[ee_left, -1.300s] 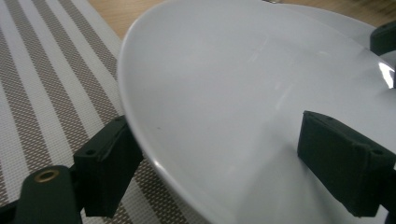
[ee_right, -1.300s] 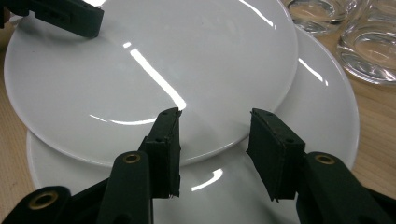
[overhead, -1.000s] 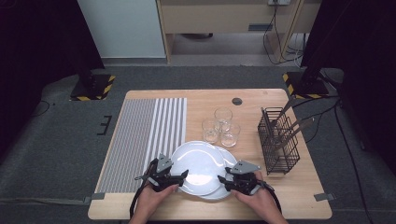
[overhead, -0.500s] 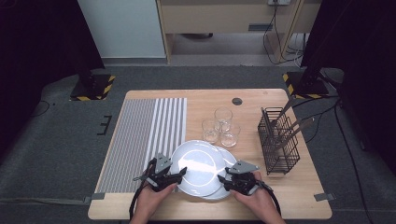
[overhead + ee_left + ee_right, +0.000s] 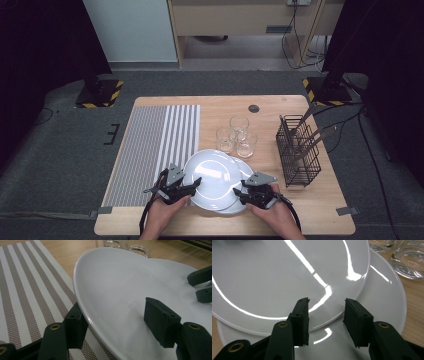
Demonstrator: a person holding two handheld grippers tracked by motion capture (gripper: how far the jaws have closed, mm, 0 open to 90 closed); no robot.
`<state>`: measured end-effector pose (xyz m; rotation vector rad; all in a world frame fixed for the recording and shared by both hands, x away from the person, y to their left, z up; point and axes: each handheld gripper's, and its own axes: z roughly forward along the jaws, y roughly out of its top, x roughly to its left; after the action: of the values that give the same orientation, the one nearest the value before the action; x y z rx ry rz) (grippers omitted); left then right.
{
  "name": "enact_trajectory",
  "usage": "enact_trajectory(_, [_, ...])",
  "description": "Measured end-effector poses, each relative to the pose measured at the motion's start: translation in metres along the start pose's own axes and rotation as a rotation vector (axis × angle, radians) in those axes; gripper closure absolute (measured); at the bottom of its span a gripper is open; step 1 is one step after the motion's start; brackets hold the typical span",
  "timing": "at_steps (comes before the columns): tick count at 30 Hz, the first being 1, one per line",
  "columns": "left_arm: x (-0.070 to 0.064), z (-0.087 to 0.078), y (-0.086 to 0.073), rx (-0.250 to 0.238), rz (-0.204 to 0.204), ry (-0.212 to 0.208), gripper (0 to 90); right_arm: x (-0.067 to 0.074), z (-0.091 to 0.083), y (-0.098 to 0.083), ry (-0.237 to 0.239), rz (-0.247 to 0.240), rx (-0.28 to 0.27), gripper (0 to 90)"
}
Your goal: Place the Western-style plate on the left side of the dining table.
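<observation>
Your left tongs [image 5: 113, 322], just closing, straddle the rim of the top round white ceramic plate [image 5: 212, 177], stacked on a second plate [image 5: 245, 205] at the table's [image 5: 260, 102] near edge, while your right tongs [image 5: 325, 320] hover spread above it, so a one-sided lift could tip the glossy plate and slide it free.

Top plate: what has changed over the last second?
The left gripper has just been closing its jaws around the top plate's left rim; whether the pads press yet is unclear. The right gripper, lower plate, glasses and cutlery rack stayed put.
</observation>
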<state>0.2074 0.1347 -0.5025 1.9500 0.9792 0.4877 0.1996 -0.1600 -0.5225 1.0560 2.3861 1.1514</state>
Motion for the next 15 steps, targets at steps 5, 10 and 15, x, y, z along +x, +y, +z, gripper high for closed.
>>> enact_trajectory(5, [0.0014, 0.0007, 0.001, 0.001, -0.01, -0.003, 37.8, -0.0002, 0.0003, 0.0002, 0.003, 0.006, 0.001, 55.0])
enact_trajectory(10, [0.0037, 0.0016, 0.0025, -0.001, -0.025, -0.006, 39.5, -0.0003, 0.0011, 0.0005, 0.0, 0.02, 0.0, 54.8])
enact_trajectory(15, [0.0055, 0.0002, 0.006, -0.021, -0.032, -0.01, 45.7, 0.0001, 0.002, 0.0006, -0.003, 0.036, -0.003, 54.8])
